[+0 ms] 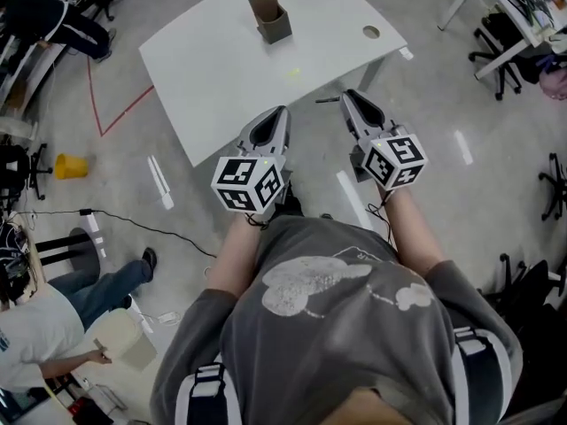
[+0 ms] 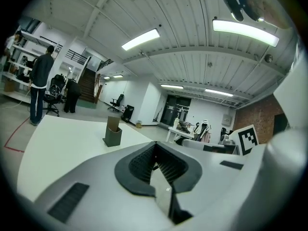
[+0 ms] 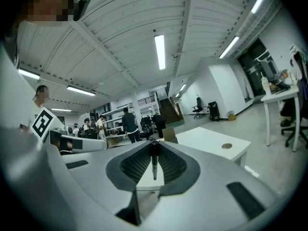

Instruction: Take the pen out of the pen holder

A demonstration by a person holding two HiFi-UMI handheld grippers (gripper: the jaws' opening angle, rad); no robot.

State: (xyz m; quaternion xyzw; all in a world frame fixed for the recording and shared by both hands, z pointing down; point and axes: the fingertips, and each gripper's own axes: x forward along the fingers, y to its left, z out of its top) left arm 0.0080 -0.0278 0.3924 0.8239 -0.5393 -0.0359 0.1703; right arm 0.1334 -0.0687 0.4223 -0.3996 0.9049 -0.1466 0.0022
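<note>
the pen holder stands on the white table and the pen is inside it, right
Not quite. The pen holder does stand on the white table, but the pen is not inside it. The right tool grips it between its jaws, as the right gripper view shows.

A white table (image 1: 221, 78) stands on a grey floor (image 1: 443, 166). In the head view, a brownish open-topped pen holder (image 1: 270, 18) stands upright near the tabletop's 12 o'clock edge. A round cable port (image 1: 371, 32) sits in the top at 3 o'clock from the holder, well apart. On the floor, a yellow object (image 1: 71, 166) lies at the table's 8 o'clock, beyond a red tape line (image 1: 120, 118).
</note>
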